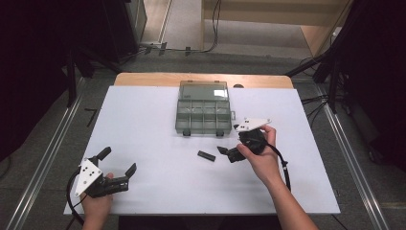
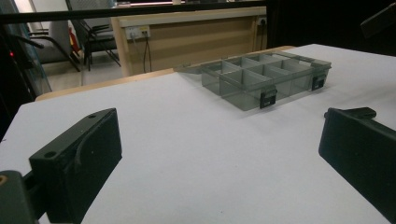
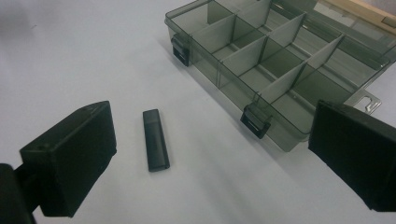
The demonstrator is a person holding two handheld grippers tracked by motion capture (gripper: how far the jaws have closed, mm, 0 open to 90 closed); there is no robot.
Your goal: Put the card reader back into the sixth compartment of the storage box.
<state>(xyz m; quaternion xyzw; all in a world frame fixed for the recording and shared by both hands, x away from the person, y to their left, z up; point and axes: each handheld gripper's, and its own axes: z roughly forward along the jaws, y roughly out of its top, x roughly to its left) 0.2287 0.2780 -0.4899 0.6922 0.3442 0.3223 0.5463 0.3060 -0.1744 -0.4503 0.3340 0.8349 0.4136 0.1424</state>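
nearest the lens in the right gripper view, the two black jaws of the right gripper are seen spread wide apart with nothing between them. just beyond them, on the white table, a small black stick is laid flat, a little to the left of the gap and apart from both jaws. in the high view the same stick is found near the middle of the table, just left of the right gripper and nearer than the clear compartment box, whose lid is folded back toward the far side.

the stick is judged light, rigid and smooth-sided, so it could skate on the table if nudged; it would best be taken across its narrow width near the middle, with the jaws lowered squarely over it. the box looks like thin, stiff plastic, and its compartments appear empty.

the left gripper is held at the near left, well apart from the stick, its jaws also wide open and empty, with the box seen far ahead of them.

what the stick actually is cannot be made out. the box's far right corner is cut off in the right gripper view.
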